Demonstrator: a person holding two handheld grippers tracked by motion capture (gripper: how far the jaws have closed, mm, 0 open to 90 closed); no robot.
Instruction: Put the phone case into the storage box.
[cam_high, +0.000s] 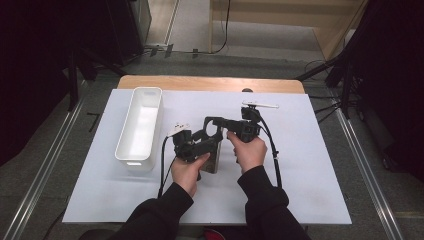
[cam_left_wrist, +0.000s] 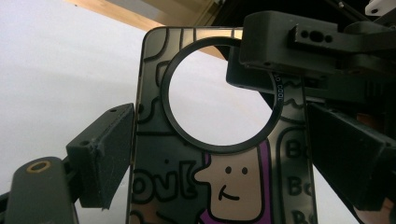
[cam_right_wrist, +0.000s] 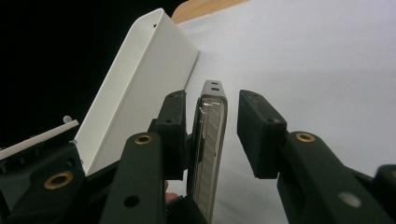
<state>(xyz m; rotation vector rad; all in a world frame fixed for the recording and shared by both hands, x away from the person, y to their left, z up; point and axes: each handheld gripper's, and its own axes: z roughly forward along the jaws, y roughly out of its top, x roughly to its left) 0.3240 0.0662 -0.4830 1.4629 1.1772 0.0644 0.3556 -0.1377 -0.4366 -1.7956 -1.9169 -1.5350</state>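
A phone case printed with cartoon figures and a round ring stands upright above the table's middle. My left gripper is shut across its width, with a pad on each side edge. My right gripper reaches in from the right at the case's top. Its jaws straddle the thin edge of the case. The left pad lies close against it and the right pad stands off with a visible gap. One finger of the right gripper covers the case's upper right corner.
A long white bin stands left of the hands, its wall close beside the case. White sheet covers the wooden table. Cables trail from both grippers toward the person.
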